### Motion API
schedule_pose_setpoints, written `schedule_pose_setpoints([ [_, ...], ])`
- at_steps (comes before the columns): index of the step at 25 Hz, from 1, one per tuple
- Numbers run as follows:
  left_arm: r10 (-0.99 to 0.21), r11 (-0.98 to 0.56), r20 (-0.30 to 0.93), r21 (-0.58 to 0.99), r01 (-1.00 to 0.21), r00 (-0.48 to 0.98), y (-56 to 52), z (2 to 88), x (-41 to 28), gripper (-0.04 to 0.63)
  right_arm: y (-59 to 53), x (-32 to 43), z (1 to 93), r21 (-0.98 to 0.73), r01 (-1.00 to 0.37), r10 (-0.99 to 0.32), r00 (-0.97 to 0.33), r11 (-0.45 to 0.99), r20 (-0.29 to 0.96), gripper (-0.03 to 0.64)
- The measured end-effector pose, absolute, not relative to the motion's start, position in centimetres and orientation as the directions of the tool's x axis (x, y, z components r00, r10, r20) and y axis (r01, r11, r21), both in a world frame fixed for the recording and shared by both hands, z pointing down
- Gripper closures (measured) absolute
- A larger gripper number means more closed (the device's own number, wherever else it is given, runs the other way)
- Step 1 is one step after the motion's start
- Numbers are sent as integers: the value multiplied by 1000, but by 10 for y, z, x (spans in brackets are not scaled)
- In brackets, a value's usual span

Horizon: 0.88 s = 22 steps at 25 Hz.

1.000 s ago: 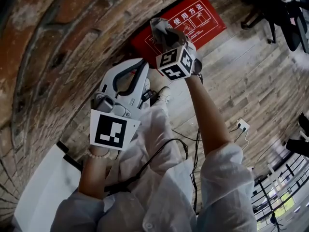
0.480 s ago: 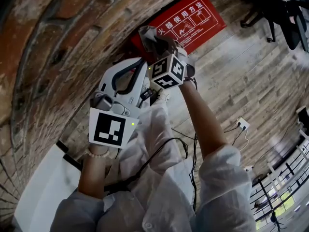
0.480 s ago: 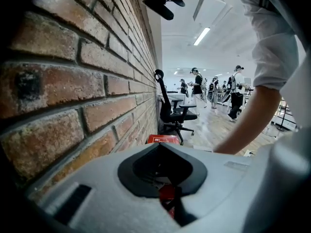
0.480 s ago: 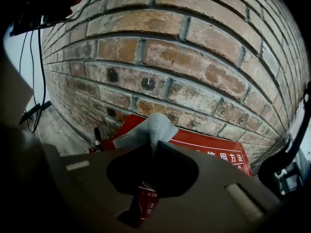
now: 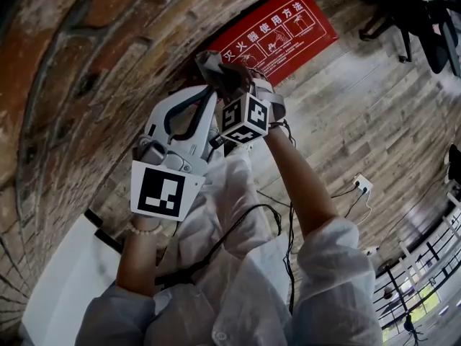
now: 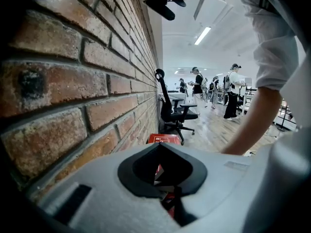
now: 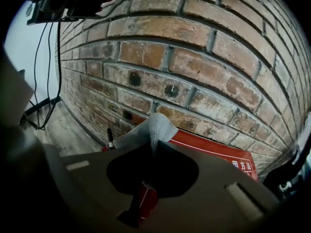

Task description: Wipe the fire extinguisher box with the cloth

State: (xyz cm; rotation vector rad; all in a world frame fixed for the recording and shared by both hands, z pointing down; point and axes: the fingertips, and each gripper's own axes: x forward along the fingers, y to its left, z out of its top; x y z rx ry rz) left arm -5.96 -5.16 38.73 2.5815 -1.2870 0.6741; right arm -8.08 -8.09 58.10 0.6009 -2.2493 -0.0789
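Note:
The red fire extinguisher box (image 5: 284, 27) with white print lies along the foot of the brick wall. My right gripper (image 5: 225, 78) is shut on a grey cloth (image 5: 213, 63), which bunches over the box's left end. In the right gripper view the cloth (image 7: 151, 126) sticks up from between the jaws of the right gripper (image 7: 154, 143), with the box (image 7: 214, 152) just beyond. My left gripper (image 5: 210, 94) hangs beside it, shut and holding nothing. In the left gripper view, the left gripper (image 6: 159, 145) points along the wall at the box (image 6: 167, 139).
The brick wall (image 5: 86, 71) runs close on the left. A white power strip (image 5: 362, 186) and cables lie on the wooden floor. A black office chair (image 6: 172, 110) stands past the box, with several people far off. A white surface (image 5: 65, 280) is at lower left.
My right gripper has carried the cloth leftward along the box, from its middle to its left end. The left gripper has hardly moved.

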Motion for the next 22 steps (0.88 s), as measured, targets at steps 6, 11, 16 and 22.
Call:
schedule_pose_setpoints([
  [6, -707, -610, 476, -34, -792, 523, -53, 390, -59, 598, -78, -83, 582, 236, -387, -436, -586, 891, 683, 594],
  [11, -701, -622, 472, -39, -782, 534, -56, 388, -53, 598, -82, -79, 578, 193, -426, -434, -594, 884, 677, 594],
  [16, -699, -627, 468, -38, -778, 540, -59, 386, -50, 598, -98, -56, 557, 143, -540, -496, -595, 830, 632, 593],
  [22, -694, -635, 467, -39, -771, 548, -65, 382, -43, 598, -121, -5, 536, 147, -634, -578, -555, 760, 598, 593],
])
